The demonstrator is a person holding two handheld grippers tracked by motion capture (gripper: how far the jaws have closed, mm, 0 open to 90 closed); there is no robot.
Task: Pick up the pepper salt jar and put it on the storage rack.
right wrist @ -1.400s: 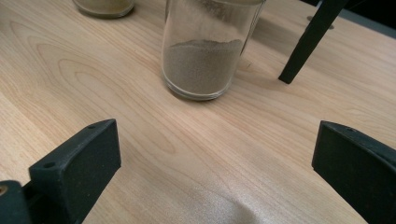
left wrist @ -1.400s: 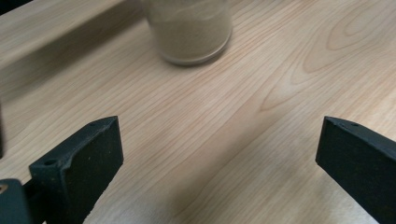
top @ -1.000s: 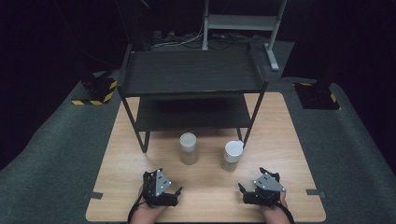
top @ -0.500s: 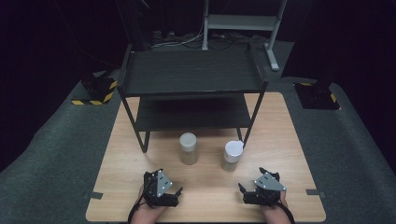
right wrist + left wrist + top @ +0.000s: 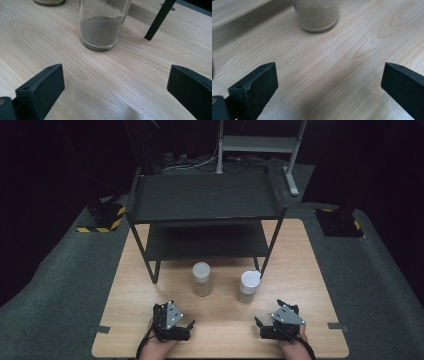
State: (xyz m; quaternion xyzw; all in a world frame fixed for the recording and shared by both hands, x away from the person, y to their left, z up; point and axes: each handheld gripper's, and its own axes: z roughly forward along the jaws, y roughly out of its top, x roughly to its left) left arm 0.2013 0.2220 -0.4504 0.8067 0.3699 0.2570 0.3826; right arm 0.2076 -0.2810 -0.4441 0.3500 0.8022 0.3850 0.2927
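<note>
Two clear glass jars part-filled with sand stand on the wooden table [image 5: 310,270] in front of a black two-tier shelf [image 5: 205,200]. The left jar [image 5: 202,279] [image 5: 317,15] has a greyish lid. The right jar [image 5: 249,286] [image 5: 101,27] has a white lid and stands by the shelf's front right leg [image 5: 158,21]. My left gripper [image 5: 174,316] [image 5: 329,85] rests near the table's front edge, open and with nothing between its jaws, a short way from the left jar. My right gripper [image 5: 271,314] [image 5: 115,82] is likewise open, facing the right jar.
The shelf spans the back half of the table, with its lower tier [image 5: 205,242] just above the tabletop. The left jar's base [image 5: 48,2] peeks in at the top of the right gripper view. Grey carpet [image 5: 60,285] surrounds the table.
</note>
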